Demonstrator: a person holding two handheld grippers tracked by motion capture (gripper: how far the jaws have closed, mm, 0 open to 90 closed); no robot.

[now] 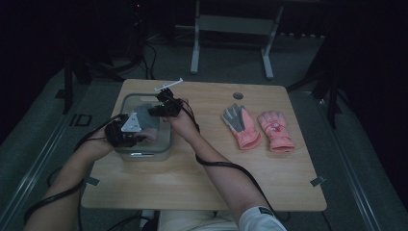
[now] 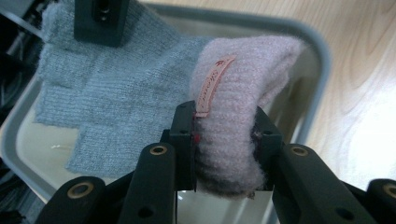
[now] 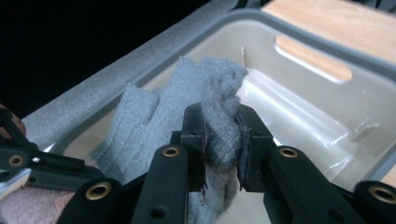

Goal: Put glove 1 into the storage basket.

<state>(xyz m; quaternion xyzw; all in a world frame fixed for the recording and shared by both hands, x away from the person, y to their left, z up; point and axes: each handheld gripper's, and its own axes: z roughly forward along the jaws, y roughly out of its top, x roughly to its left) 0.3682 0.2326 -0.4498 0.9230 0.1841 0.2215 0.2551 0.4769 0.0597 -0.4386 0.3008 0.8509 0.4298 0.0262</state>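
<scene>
Dark floor and stand legs ringed a pale wooden table (image 1: 202, 187), and all the action sat at its left end. Over there stood a grey-rimmed translucent plastic bin (image 1: 144, 155), both hands working inside it. Left claw (image 2: 224, 140) was clamped on a folded pink knitted glove (image 2: 243, 93) with a small sewn label, held just above the bin's floor. Beside it, right claw (image 3: 222, 140) was pinched shut on the edge of a grey-blue knitted fingerless glove (image 3: 140, 116), the rest draped inside the bin. Further right, well apart on bare wood, lay a flat pair of salmon-pink padded winter gloves (image 1: 257, 127). By the look of it, this was the lift-out step: both knits gripped, neither clear of the rim. Next came a straight rise over the wall, then a carry rightward.
</scene>
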